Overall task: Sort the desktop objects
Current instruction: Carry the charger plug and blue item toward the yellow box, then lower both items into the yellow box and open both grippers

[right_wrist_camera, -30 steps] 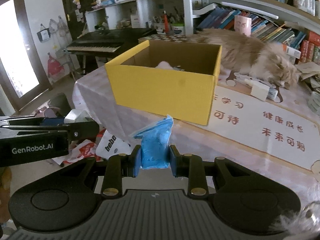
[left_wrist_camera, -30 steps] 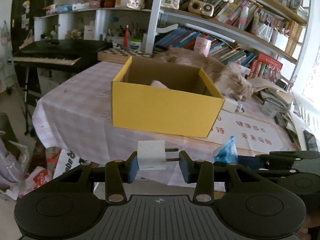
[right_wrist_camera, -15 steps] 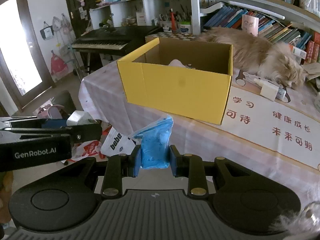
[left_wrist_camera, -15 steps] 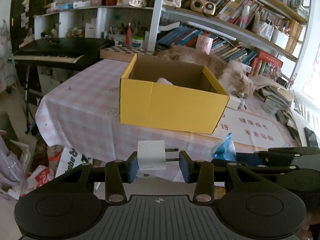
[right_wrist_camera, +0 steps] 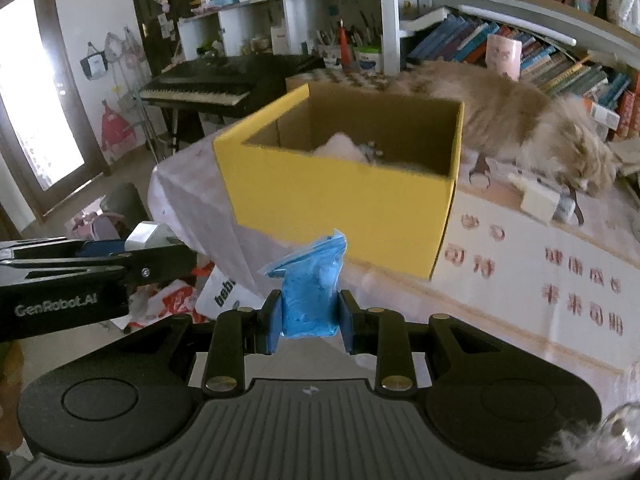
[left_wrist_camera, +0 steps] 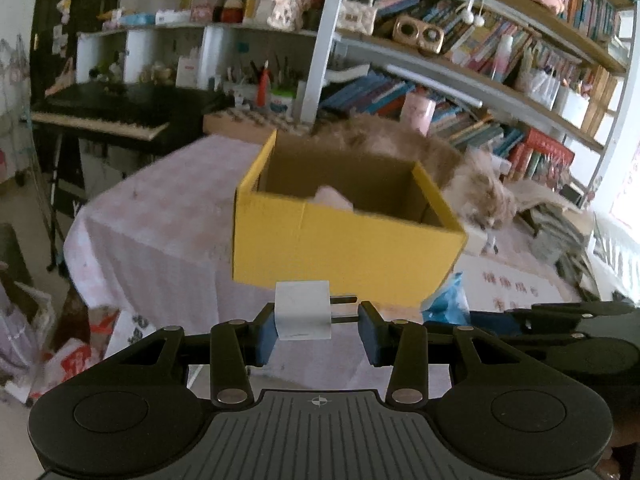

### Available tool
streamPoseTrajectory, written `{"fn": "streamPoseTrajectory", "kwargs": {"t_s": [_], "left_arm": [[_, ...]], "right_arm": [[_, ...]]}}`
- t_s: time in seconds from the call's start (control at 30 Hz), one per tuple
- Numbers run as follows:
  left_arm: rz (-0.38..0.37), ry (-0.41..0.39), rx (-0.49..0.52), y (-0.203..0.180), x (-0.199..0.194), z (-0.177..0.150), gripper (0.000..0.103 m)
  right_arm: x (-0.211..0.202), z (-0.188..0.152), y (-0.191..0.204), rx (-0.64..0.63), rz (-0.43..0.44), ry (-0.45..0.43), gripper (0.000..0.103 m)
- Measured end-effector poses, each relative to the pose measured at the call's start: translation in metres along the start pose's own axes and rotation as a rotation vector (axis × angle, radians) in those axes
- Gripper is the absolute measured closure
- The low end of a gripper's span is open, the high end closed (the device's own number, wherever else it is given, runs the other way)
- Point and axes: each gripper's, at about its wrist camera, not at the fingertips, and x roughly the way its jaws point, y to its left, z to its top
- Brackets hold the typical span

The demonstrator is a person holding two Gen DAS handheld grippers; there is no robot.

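My left gripper (left_wrist_camera: 318,334) is shut on a white plug charger (left_wrist_camera: 303,309), its two metal prongs pressing the right pad. A blue plastic packet (right_wrist_camera: 310,294) is clamped between the pads of my right gripper (right_wrist_camera: 308,328). Ahead of both stands an open yellow cardboard box (left_wrist_camera: 344,244) (right_wrist_camera: 344,208) near the table's front edge, with a pale soft item and small bits inside. The right gripper with its blue packet (left_wrist_camera: 446,304) shows at the right of the left wrist view. The left gripper with the charger (right_wrist_camera: 144,236) shows at the left of the right wrist view.
A fluffy tan cat (right_wrist_camera: 512,124) lies on the table behind and right of the box. A white adapter (right_wrist_camera: 538,200) and small items sit by its head. Pink checked cloth (left_wrist_camera: 160,208) covers the table; bags litter the floor (left_wrist_camera: 60,344). Bookshelves and a keyboard piano (right_wrist_camera: 208,88) stand behind.
Both grippers have drawn closer to the yellow box, which now looks larger and nearer in both views. Each grip is unchanged.
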Motion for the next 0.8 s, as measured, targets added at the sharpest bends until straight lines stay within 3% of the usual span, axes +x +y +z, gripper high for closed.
{"fn": "streamPoseTrajectory", "kwargs": {"t_s": [0.27,0.5,0.8], "left_arm": [[0.01,-0.088,-0.004,-0.008,0.028,0.043,0.062],[0.029,-0.115,-0.021,-0.013,0.064,0.069,0.062],[0.055,-0.032,0.034,-0.033,0.12,0.087,0.062]], "right_arm": [[0.013,0.059,-0.026,-0.03,0.001,-0.092,0.076],[0.033,0.099,-0.057,-0.067,0.0,-0.106,0.076],[0.064,0.119,-0.087,-0.09,0.045,-0.074,0.076]]}}
